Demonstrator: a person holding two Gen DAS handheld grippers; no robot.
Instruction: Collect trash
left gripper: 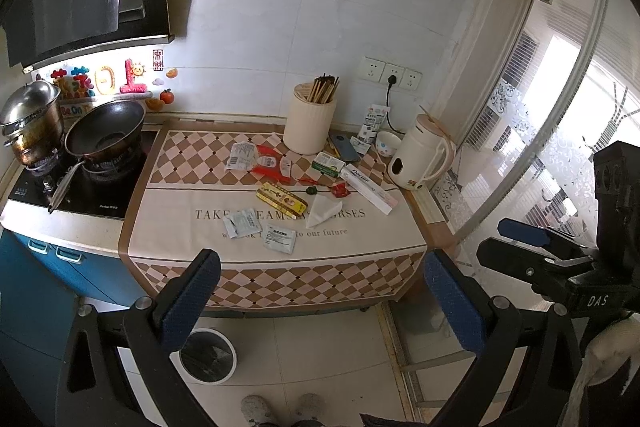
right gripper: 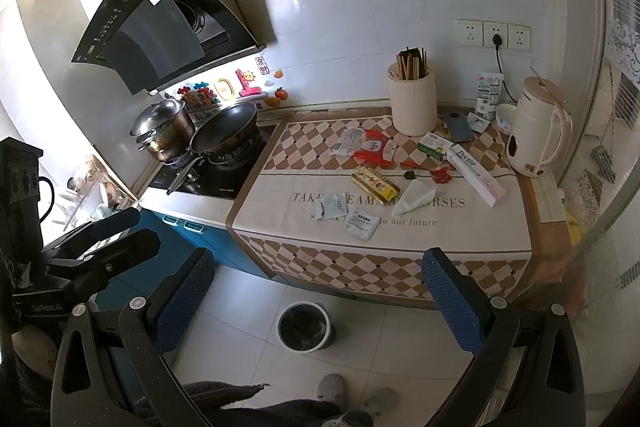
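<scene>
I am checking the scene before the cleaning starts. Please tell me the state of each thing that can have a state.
Left tool: open, empty.
Right tool: open, empty.
Trash bin: uncovered, on the floor, dark liner inside.
Steel pot: lid on.
Wok: uncovered, on the burner.
Kettle: lid shut.
Middle socket: plug inserted.
Toothpaste box: lying flat.

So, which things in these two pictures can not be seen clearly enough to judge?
- White round trash bin: left wrist view, gripper finger covers its left edge; contents too dark in both views.
- Cream ribbed chopstick holder: its inside is hidden by its own wall.
- Small white foil sachets: print too small to read.
- Cloth lettering: packets cover the middle letters.
- Blue phone: partly behind the holder.
</scene>
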